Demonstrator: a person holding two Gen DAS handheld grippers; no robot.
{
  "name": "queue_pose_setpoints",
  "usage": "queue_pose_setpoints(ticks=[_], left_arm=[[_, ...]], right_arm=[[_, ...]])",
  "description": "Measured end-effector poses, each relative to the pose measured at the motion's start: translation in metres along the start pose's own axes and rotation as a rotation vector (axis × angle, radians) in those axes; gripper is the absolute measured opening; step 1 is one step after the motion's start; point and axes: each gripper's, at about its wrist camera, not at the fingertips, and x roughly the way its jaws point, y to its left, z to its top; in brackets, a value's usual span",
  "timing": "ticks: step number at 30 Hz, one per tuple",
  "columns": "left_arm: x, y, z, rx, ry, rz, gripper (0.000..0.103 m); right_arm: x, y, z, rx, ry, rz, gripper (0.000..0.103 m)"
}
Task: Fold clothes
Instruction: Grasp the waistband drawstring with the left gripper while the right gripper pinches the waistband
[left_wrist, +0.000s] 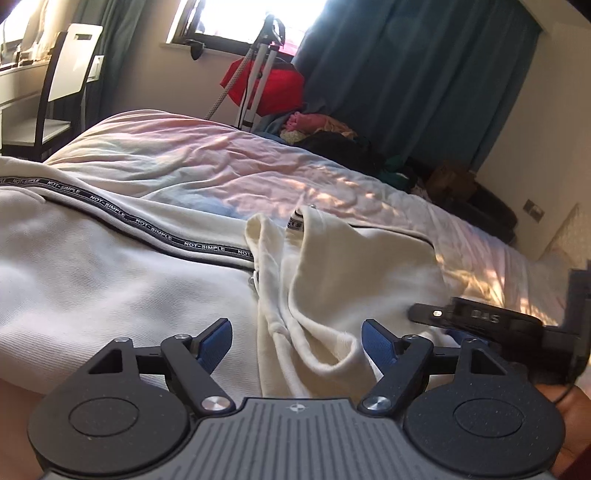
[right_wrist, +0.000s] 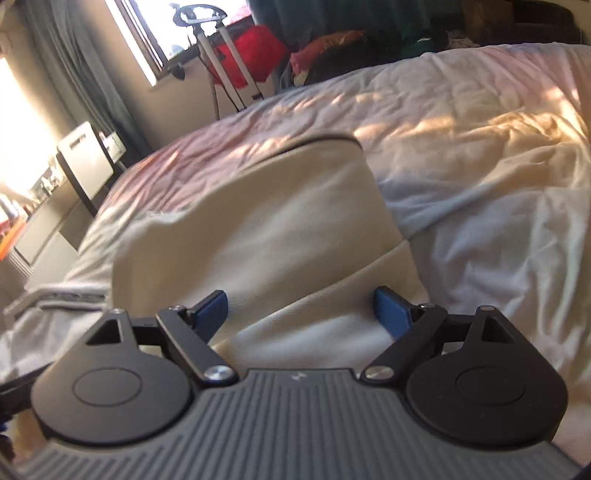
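Cream garment (left_wrist: 110, 280) lies apparently ungripped between both wide tongs (left_wrist: 297, 341) (right_wrist: 301, 312).

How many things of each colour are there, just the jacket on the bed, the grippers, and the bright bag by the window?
Cream: 1, the jacket
Black with blue pads: 2, the left gripper and the right gripper
Red: 1, the bag
Total: 4

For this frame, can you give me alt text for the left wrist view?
A cream hoodie lies spread on a bed, the open left hand-held gripper just above its bunched hood. Beyond are teal curtains.
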Motion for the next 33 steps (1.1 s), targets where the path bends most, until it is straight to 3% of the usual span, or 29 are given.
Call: queue_pose_setpoints(ticks=[4, 7, 9, 11, 14, 17, 18, 20, 22, 25, 28, 30, 33], left_arm=[[-0.007, -0.006, -0.001, 0.039, -0.029, 0.008, 0.077], [-0.010, -0.007, 0.001, 0.026, -0.036, -0.028, 0.071], [-0.011, -0.008, 0.003, 0.015, -0.036, -0.056, 0.070], [-0.011, -0.008, 0.003, 0.005, -0.035, -0.081, 0.069], [-0.011, -0.008, 0.002, -0.006, -0.032, -0.132, 0.064], [-0.005, -0.008, -0.003, -0.021, -0.030, -0.167, 0.059], [-0.001, -0.007, -0.005, -0.029, -0.013, -0.171, 0.051], [0.006, -0.005, -0.010, -0.040, -0.001, -0.159, 0.047], [0.013, -0.001, -0.013, -0.056, 0.025, -0.158, 0.032], [0.019, 0.005, -0.015, -0.088, 0.048, -0.168, 0.012], [0.018, 0.013, -0.016, -0.137, 0.057, -0.193, 0.009], [0.014, 0.017, -0.015, -0.161, 0.051, -0.208, 0.008], [-0.001, 0.018, -0.011, -0.177, 0.017, -0.249, 0.008]], right_arm=[[0.002, 0.014, 0.000, -0.074, -0.006, -0.047, 0.089], [-0.007, 0.015, 0.002, -0.078, -0.044, -0.039, 0.089], [-0.015, 0.015, 0.006, -0.070, -0.076, -0.002, 0.088], [-0.024, 0.017, 0.013, -0.068, -0.099, 0.088, 0.088], [-0.024, 0.035, 0.029, -0.090, -0.064, 0.196, 0.087], [-0.015, 0.072, 0.050, -0.169, -0.039, 0.253, 0.087], [-0.009, 0.087, 0.057, -0.191, -0.023, 0.271, 0.084], [0.009, 0.115, 0.071, -0.228, 0.017, 0.288, 0.078], [0.031, 0.140, 0.081, -0.269, 0.057, 0.262, 0.075], [0.065, 0.165, 0.083, -0.369, 0.131, 0.159, 0.070], [0.096, 0.179, 0.076, -0.483, 0.200, 0.033, 0.057], [0.103, 0.178, 0.071, -0.518, 0.197, -0.046, 0.029], [0.088, 0.177, 0.062, -0.494, 0.073, -0.030, 0.023]])
